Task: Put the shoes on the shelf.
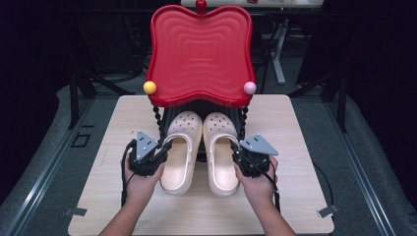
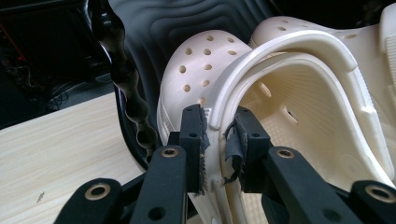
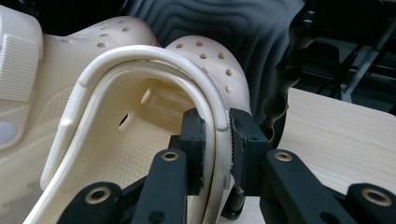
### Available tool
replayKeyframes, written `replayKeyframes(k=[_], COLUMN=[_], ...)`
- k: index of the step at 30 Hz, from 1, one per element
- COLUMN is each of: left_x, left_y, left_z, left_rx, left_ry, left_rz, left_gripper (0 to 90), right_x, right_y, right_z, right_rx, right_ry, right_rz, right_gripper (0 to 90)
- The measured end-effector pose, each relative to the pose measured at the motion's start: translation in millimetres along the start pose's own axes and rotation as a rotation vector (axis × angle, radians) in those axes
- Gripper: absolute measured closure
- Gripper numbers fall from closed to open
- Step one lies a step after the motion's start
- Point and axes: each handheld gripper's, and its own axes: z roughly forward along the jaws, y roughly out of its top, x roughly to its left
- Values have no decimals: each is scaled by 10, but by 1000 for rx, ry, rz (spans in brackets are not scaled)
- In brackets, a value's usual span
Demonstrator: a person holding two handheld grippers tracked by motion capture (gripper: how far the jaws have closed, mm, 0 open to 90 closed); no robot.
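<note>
Two cream clogs lie side by side on the table, toes tucked under a red shelf [image 1: 199, 54]. My left gripper [image 1: 163, 146] is shut on the outer side wall of the left clog [image 1: 181, 147]. In the left gripper view its pads pinch the rim of that clog [image 2: 289, 93], where the heel strap lies against it. My right gripper [image 1: 237, 147] is shut on the outer side wall of the right clog [image 1: 220, 147]. The right gripper view has the rim of that clog [image 3: 140, 98] squeezed between its pads. A hand holds each gripper from the near side.
The red shelf stands on black twisted posts [image 2: 130, 93], close beside each held clog. A yellow ball [image 1: 150, 87] and a pink ball [image 1: 250, 87] cap its front corners. The wooden table [image 1: 295, 137] has bare surface left, right and in front of the clogs.
</note>
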Motion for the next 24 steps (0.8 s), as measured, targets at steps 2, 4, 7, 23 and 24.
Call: replayKeyframes(k=[2, 4, 7, 23, 24], left_x=[17, 28, 38, 81, 85], left_y=[0, 22, 59, 246, 244], left_z=[55, 97, 158, 422, 420], left_rx=[-6, -7, 0, -2, -1], left_ry=[0, 6, 4, 46, 47], left_rz=[-18, -25, -23, -43, -47], left_gripper=[760, 759, 757, 738, 734], right_x=[13, 29, 33, 92, 92], right_y=[10, 22, 46, 204, 201], right_z=[47, 82, 140, 439, 438], right_rx=[-1, -13, -22, -26, -29], right_ry=[-7, -24, -33, -77, -78], right_rz=[-2, -2, 22, 50, 57], right_gripper=[759, 759, 757, 740, 737])
